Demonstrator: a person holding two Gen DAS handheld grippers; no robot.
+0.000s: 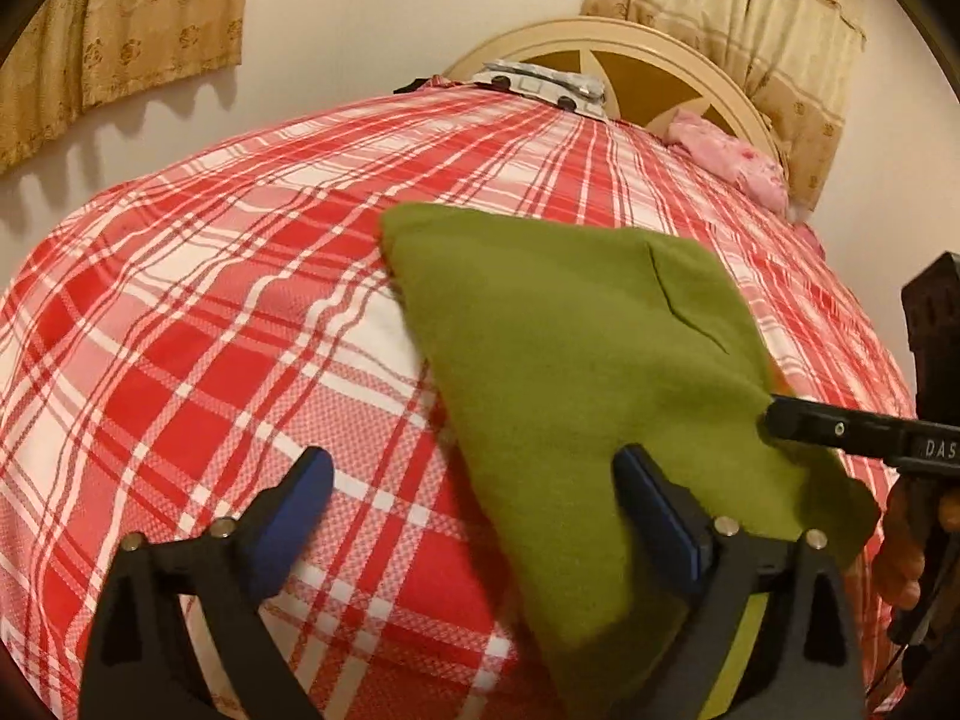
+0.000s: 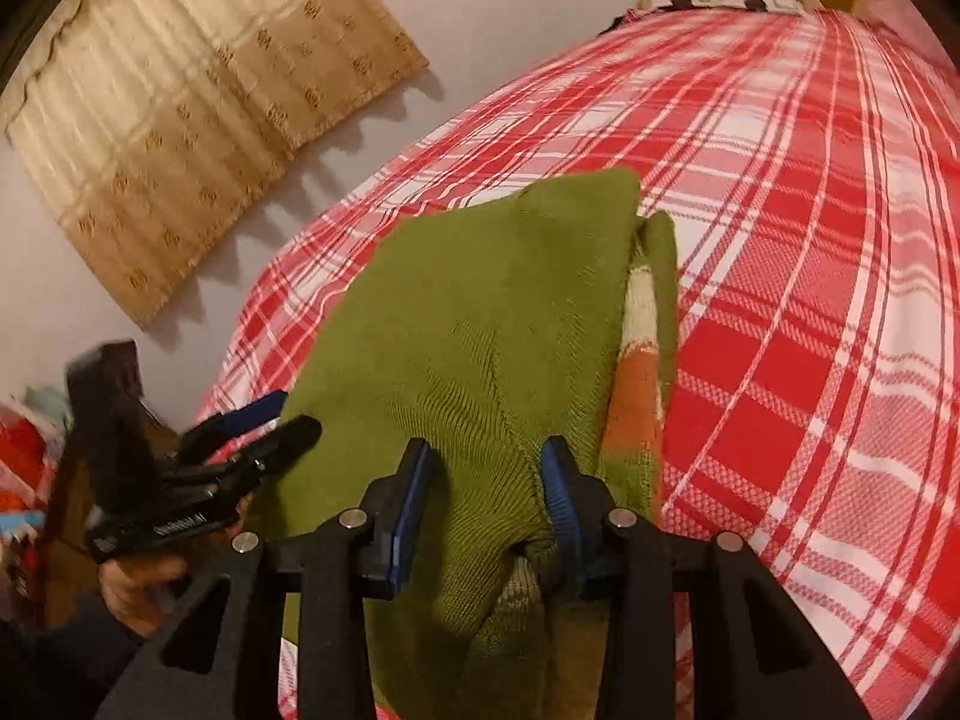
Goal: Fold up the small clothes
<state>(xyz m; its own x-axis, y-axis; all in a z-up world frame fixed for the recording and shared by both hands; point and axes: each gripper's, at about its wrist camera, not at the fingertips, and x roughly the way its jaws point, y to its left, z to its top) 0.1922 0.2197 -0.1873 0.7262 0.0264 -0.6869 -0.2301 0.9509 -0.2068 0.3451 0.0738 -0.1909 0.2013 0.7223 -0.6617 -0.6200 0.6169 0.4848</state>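
Note:
A small olive-green knitted garment (image 1: 576, 348) with an orange and cream striped part (image 2: 636, 384) lies folded over on the red-and-white plaid bed (image 1: 198, 324). My left gripper (image 1: 474, 480) is open and empty, its right finger (image 1: 654, 510) against the garment's near left edge. It shows at the left of the right wrist view (image 2: 264, 426). My right gripper (image 2: 486, 480) is shut on a bunched fold of the green garment (image 2: 474, 324) near its front edge. It also enters the left wrist view from the right (image 1: 780, 420).
A cream headboard (image 1: 606, 48), a grey-and-white patterned pillow (image 1: 540, 84) and a pink cloth (image 1: 732, 162) are at the bed's far end. Beige curtains (image 2: 198, 120) hang on the wall. A heap of colourful items (image 2: 24, 450) lies beside the bed at left.

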